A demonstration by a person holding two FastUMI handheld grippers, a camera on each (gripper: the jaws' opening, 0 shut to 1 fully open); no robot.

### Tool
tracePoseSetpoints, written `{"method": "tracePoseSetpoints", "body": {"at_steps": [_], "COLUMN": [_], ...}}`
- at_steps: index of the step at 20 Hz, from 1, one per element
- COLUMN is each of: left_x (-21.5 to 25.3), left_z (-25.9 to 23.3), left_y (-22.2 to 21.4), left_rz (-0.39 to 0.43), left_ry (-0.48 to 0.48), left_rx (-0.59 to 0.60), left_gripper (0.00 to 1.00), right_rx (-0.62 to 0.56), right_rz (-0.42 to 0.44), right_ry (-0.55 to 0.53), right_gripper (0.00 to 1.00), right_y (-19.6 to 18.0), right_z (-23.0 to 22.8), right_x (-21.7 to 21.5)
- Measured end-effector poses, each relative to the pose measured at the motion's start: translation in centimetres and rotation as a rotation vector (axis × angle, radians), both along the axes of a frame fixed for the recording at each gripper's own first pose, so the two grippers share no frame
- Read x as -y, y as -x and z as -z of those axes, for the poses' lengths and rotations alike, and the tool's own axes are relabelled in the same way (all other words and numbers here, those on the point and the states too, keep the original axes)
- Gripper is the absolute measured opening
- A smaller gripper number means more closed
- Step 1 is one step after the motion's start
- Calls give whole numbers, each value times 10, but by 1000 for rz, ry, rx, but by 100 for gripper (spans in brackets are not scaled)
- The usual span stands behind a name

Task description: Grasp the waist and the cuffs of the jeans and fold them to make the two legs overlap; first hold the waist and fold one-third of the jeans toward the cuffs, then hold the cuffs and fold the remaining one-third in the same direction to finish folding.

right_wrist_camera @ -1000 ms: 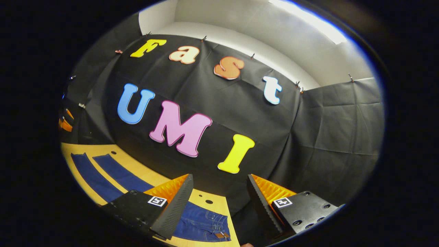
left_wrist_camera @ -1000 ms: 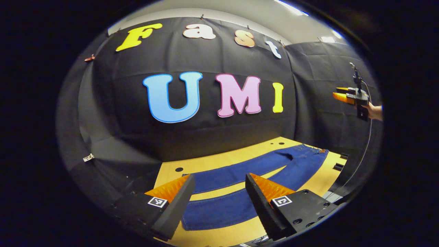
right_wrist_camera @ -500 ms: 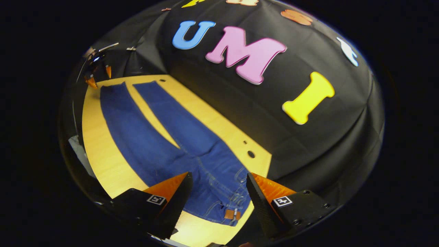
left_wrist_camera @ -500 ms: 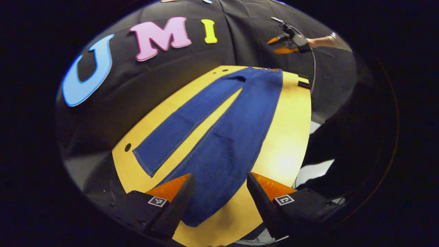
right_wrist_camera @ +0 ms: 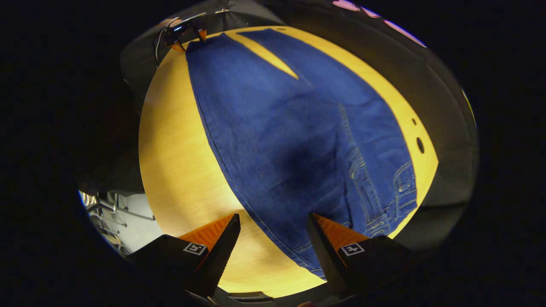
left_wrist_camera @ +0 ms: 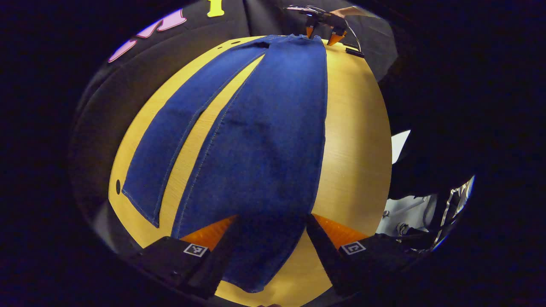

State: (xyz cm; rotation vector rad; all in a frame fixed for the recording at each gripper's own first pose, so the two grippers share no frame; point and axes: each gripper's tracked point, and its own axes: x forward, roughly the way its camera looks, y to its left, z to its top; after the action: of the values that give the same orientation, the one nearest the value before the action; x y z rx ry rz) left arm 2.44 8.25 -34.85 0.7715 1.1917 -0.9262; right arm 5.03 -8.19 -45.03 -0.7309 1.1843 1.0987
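Jaws apart, L over jeans [left_wrist_camera: 256, 140] cuff, R waist

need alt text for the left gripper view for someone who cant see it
Blue jeans lie flat on a wooden table, legs spread in a narrow V, seen from the cuff end. The left claw is open just above the nearer leg's cuff. At the far waist end, the right claw points down at the waistband.

Wooden table [left_wrist_camera: 358, 140] (w/ holes), black cloth [right_wrist_camera: 448, 106].
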Motion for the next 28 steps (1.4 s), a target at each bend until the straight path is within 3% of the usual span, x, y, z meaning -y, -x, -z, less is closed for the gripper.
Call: {"method": "tracePoseSetpoints", "body": {"at_steps": [1,3,5,8,9,13,17,21,23,25,28], "left_x": [-2,-5,-9,-7,-7,-6,-16,-17,-22,-29,-31], "left_z": [1,-7,-1,-1,-1,1,-16,-49,-66,-82,-96], "left_y": [4,2,2,5,0,-10,-49,-83,-117,-153,-226], "left_rz": [34,88,51,27,21,-73,-105,-197,-297,-401,-535], "left_ry": [-16,-8,-9,-20,-22,-8,-21,16,18,35,64], "left_rx": [-26,-59,-99,-99,-90,-108,16,74,127,174,265], "left_gripper": [98,98,94,95,90,10,7,7,6,7,7], "right_rx": [-39,-51,-62,-60,-44,-62,-60,22,79,135,229], "right_rz": [-14,48,120,188,183,296,393,558,675,765,818], "right_ry": [22,19,27,55,68,55,-14,-183,-303,-386,-411], "right_gripper": [97,98,89,58,53,10,10,10,5,9,9], "right_y": [3,-7,-16,-27,-31,-33,-37,-76,-110,-152,-200], "right_z": [2,11,11,13,14,10,-8,-61,-99,-128,-141], "right_x": [5,2,3,4,8,7,2,-8,-16,-16,-17]}}
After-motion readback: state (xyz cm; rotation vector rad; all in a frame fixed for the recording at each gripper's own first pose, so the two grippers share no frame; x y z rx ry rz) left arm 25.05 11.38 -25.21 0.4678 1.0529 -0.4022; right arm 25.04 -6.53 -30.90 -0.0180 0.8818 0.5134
